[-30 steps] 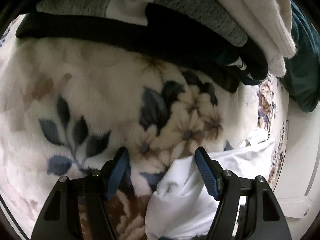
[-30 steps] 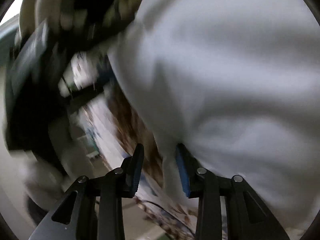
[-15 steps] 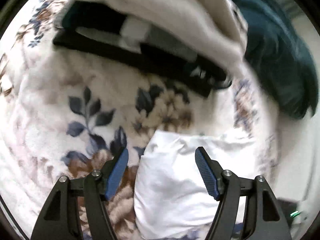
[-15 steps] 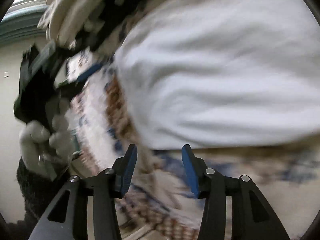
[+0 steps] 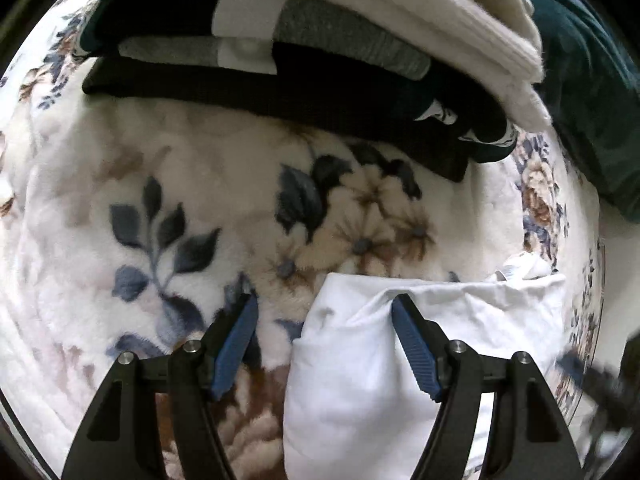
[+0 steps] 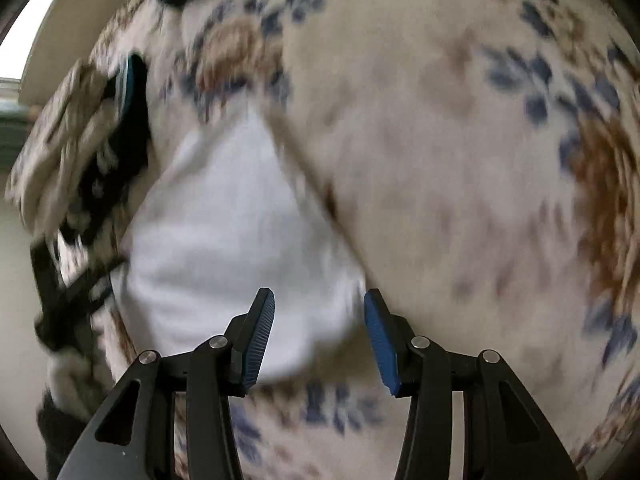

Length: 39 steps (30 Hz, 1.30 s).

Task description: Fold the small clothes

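Floral blanket (image 5: 200, 184): right view motion-blurred. Stacked clothes (image 5: 320, 60) at 12 o'clock, cut off. Folded white garment (image 5: 460, 340) at 5 o'clock, flatter than before. Left hand-held gripper (image 5: 324, 344) released; right hand-held gripper (image 6: 320, 336) released, wider than earlier.

The white garment (image 5: 400, 364) lies folded into a compact, puffy packet on the floral fleece blanket (image 5: 200, 200), its top edge straight, with a small label poking out at its 1 o'clock corner. At 12 o'clock from it, well apart, sits a stack of folded clothes (image 5: 320, 60): black, grey and cream layers lying flat. In the right wrist view the white garment (image 6: 236, 248) appears blurred.
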Tool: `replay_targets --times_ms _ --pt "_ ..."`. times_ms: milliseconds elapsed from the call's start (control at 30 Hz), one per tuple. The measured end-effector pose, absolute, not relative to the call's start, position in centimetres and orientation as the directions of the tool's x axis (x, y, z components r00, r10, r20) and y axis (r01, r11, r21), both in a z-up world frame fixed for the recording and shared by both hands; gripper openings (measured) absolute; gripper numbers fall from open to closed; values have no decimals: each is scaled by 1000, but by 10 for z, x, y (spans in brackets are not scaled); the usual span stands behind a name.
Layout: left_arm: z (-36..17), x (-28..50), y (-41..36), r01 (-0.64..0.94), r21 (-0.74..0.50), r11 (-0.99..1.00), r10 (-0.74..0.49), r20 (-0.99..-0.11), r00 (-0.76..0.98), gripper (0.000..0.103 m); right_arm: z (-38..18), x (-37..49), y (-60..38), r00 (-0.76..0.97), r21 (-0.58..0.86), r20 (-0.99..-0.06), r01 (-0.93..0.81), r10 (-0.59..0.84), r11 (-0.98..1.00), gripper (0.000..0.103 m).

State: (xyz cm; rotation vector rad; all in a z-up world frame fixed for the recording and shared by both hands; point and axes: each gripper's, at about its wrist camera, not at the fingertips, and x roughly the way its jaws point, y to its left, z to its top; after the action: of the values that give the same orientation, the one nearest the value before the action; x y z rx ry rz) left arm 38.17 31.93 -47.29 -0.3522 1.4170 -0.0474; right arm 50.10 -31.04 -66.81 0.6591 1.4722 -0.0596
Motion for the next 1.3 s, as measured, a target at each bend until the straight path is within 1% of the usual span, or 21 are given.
replay_targets --times_ms 167,233,267,300,333,433,533,633,767,833,900,1000,1033,1067,1100,1200,1300 --pt "-484 383 323 -203 -267 942 -239 -959 151 69 -682 573 -311 226 413 -908 353 352 840 49" --pt "-484 377 322 -206 -267 941 -238 -959 155 69 -695 603 -296 207 415 -907 305 366 857 47" --pt "-484 377 322 -212 -271 939 -240 -957 160 69 -698 612 -291 209 416 -907 292 367 862 24" --pt "-483 377 322 -213 -272 938 -241 -957 161 69 -699 621 -279 224 398 -911 266 346 878 6" --pt "-483 377 323 -216 -273 938 -241 -957 162 69 -696 625 -274 228 362 -923 239 310 901 3" --pt "-483 375 328 -221 -276 935 -244 -956 162 69 -674 626 -264 299 331 -915 171 271 928 3" --pt "-485 377 330 -239 -285 928 -250 -954 166 69 -657 620 -261 350 303 -906 145 238 942 2" --pt "-487 381 330 -248 -280 927 -244 -955 166 69 -652 621 -267 365 298 -903 150 228 943 2" --pt "-491 383 331 -266 -278 923 -243 -957 157 69 -661 630 -274 360 302 -907 191 220 934 2" --pt "-488 383 334 -275 -289 917 -254 -954 158 69 -673 637 -271 326 300 -917 189 228 935 3" --pt "-480 382 338 -287 -302 909 -265 -951 161 69 -689 642 -276 244 329 -931 227 273 917 3" --pt "-461 370 347 -301 -303 904 -252 -948 195 69 -687 632 -294 206 370 -925 309 318 876 12" --pt "-454 364 349 -309 -307 900 -251 -945 208 68 -681 625 -300 215 385 -919 323 330 865 26" --pt "-449 355 352 -317 -309 897 -248 -944 220 68 -673 615 -307 225 406 -911 335 346 851 44" --pt "-445 347 354 -325 -303 896 -237 -945 225 68 -665 600 -316 236 428 -901 351 363 833 48" --pt "-441 319 356 -356 -310 881 -243 -944 222 68 -660 561 -325 182 436 -900 392 396 810 49" --pt "-453 295 356 -402 -353 845 -296 -934 199 68 -674 529 -322 102 427 -898 435 428 793 49"
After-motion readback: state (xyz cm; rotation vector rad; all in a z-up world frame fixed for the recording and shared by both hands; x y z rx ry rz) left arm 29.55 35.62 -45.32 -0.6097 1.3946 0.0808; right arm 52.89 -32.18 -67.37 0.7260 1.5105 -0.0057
